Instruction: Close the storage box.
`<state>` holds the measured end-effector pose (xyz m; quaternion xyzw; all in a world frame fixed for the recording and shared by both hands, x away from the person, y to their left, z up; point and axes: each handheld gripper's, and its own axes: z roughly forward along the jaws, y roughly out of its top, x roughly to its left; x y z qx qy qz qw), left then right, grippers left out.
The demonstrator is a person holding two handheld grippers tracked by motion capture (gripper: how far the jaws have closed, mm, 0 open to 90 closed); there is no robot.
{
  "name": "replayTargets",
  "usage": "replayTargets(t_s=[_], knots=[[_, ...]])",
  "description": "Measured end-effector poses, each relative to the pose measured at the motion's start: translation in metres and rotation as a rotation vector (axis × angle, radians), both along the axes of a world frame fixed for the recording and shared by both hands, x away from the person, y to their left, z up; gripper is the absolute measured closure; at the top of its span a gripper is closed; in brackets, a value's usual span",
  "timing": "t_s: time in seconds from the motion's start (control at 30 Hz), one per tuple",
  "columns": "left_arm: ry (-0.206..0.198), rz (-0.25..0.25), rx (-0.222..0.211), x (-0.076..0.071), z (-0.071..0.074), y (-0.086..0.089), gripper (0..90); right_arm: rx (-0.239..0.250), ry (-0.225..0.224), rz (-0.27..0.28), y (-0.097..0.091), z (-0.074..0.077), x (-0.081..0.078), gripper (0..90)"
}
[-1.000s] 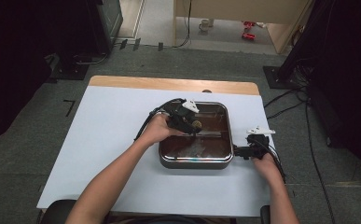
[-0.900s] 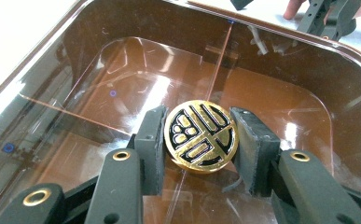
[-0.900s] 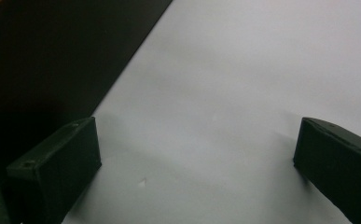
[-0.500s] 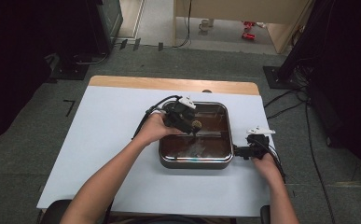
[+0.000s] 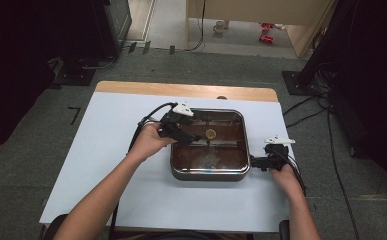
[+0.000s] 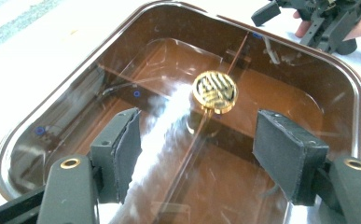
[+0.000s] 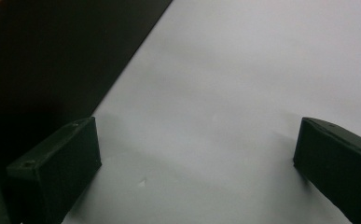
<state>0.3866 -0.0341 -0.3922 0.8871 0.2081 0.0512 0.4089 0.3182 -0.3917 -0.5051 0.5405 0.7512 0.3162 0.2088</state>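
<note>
Glass lid (image 6: 178,140) knob (image 6: 214,91) at centre frame is sitting free while we are opening our left gripper (image 6: 197,144), nothing between its jaws. Our spread right gripper (image 7: 197,158) is hovering empty; a careless bump could shift the lid.

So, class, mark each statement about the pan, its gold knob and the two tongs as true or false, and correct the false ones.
1. The left tongs are clamped on the gold knob. False: their jaws have just been opening, with the knob beyond them, untouched.
2. The pan has a glass lid on it. True.
3. The right tongs are at the pan's right side. True.
4. The right tongs are shut. False: their jaws stand apart over the white table.
5. The pan is round. False: it is square with rounded corners.
</note>
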Motion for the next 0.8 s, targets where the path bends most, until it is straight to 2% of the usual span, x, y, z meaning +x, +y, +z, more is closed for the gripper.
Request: replayTargets(t_s=[0.03,0.07,0.1,0.13,0.2,0.23,0.33,0.37,0.6,0.8], knots=[[0.000,0.000,0.000,0.000,0.000,0.000,30.0,0.000,0.000,0.000,0.000,0.000,0.000,0.0],[0.028,0.021,-0.018,-0.002,-0.002,0.009,28.1,0.000,0.001,0.000,0.000,0.000,0.000,0.0],[0.032,0.026,-0.026,-0.003,-0.003,0.014,28.1,-0.001,0.002,0.000,0.000,0.000,0.000,0.0],[0.032,0.026,-0.026,-0.003,-0.003,0.014,28.0,-0.001,0.002,0.000,0.000,0.000,0.000,0.0],[0.033,0.057,-0.036,-0.007,-0.006,0.026,27.5,-0.002,0.001,0.001,0.000,0.000,0.000,0.0],[0.033,0.057,-0.036,-0.007,-0.006,0.026,27.5,-0.002,0.001,0.001,0.000,0.000,0.000,0.0],[0.041,0.088,-0.052,-0.011,-0.010,0.042,27.1,-0.001,0.001,0.001,0.000,0.000,0.000,0.0],[0.041,0.088,-0.052,-0.011,-0.010,0.042,27.1,-0.001,0.001,0.001,0.000,0.000,0.000,0.0],[0.008,0.157,-0.083,-0.018,-0.019,0.071,25.0,-0.001,0.001,0.000,0.000,0.000,0.000,0.0],[0.006,0.200,-0.075,-0.022,-0.028,0.090,24.7,-0.002,0.000,0.000,0.000,0.000,0.000,0.0]])
